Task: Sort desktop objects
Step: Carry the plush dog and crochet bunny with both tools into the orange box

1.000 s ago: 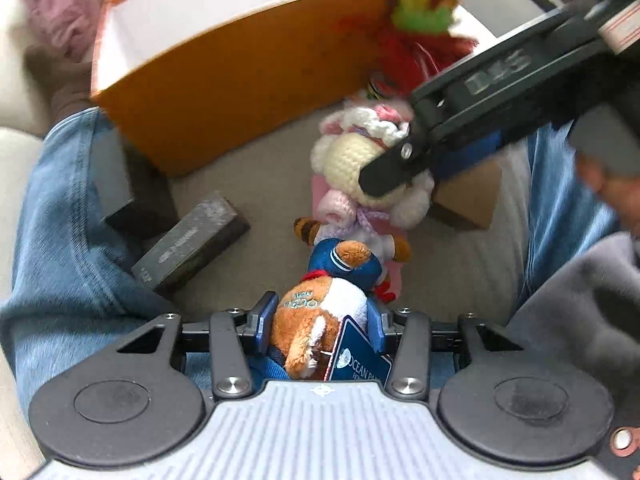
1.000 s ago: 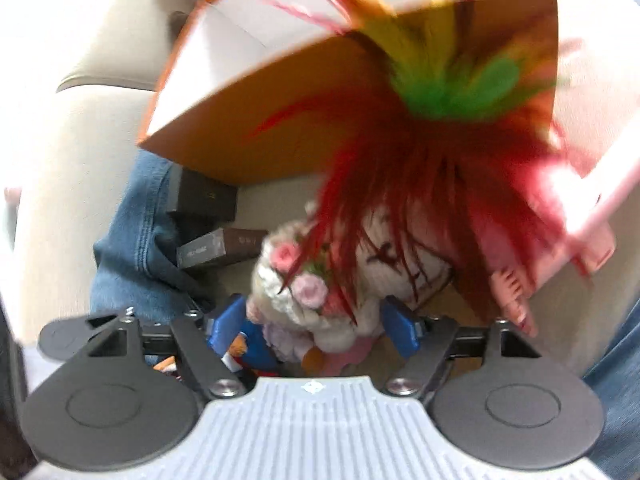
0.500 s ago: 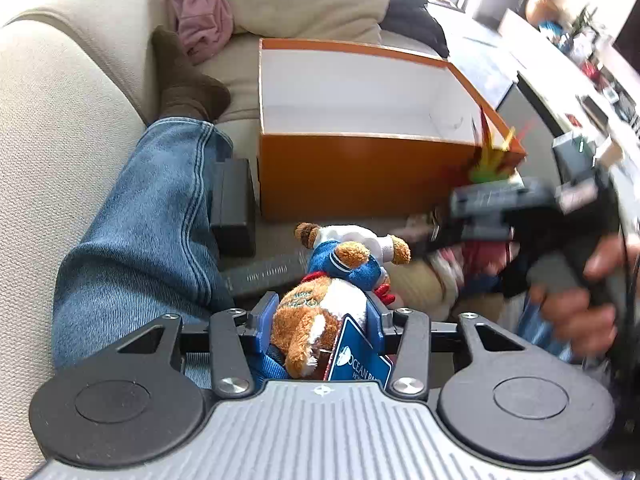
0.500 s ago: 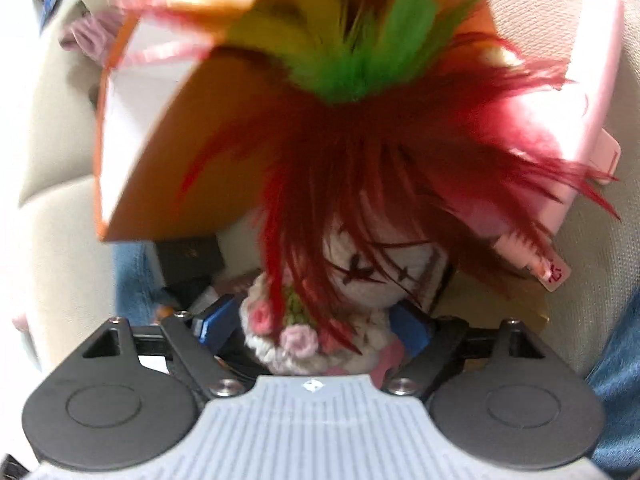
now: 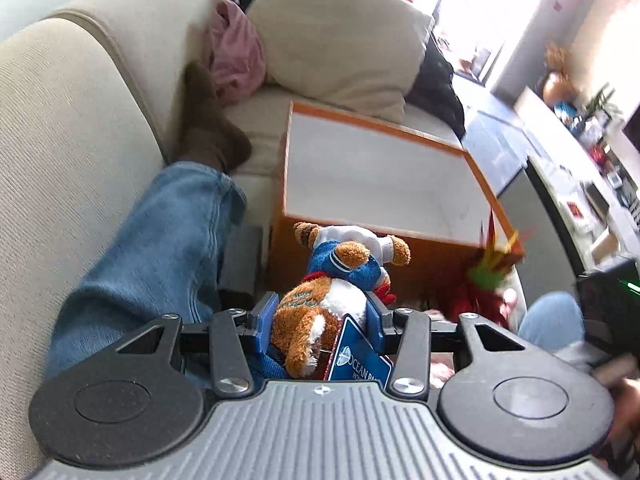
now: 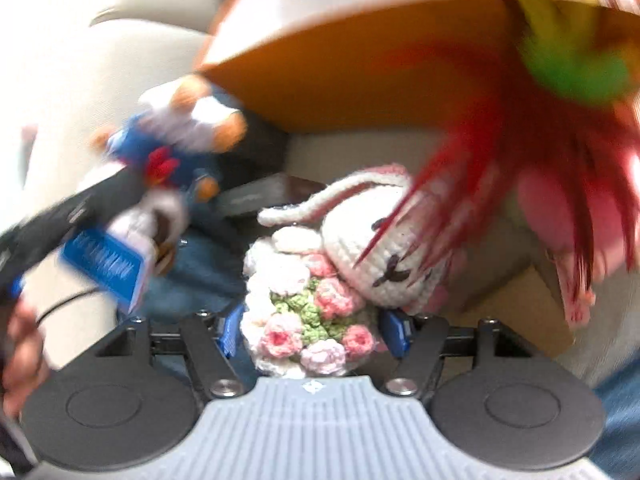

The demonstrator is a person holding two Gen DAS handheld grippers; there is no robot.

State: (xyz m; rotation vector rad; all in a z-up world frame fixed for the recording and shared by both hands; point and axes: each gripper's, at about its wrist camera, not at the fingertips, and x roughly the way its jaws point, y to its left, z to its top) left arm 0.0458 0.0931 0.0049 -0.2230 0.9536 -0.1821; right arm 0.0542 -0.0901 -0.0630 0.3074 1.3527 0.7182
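My left gripper [image 5: 320, 316] is shut on a brown plush toy [image 5: 320, 304] in a blue outfit with a blue tag, held up in front of the open orange box [image 5: 400, 248] with a white inside. The same toy [image 6: 168, 168] shows blurred at the left of the right wrist view. My right gripper [image 6: 316, 328] is shut on a crocheted white bunny [image 6: 352, 256] with pink flowers. A red, green and yellow feather toy [image 6: 560, 100] hangs over the bunny; it also shows in the left wrist view [image 5: 488, 284].
All this is on a beige sofa [image 5: 72, 152] between a person's jeans-clad legs [image 5: 152, 260]. Dark boxes [image 5: 240, 264] lie beside the left leg. A cushion [image 5: 340, 36] and pink cloth [image 5: 236, 52] lie behind the box. A pink item [image 6: 560, 216] lies at right.
My left gripper has lifted the brown plush higher, so the box's inside shows more from above. My right gripper has raised the bunny off the sofa and swung; the feathers moved right.
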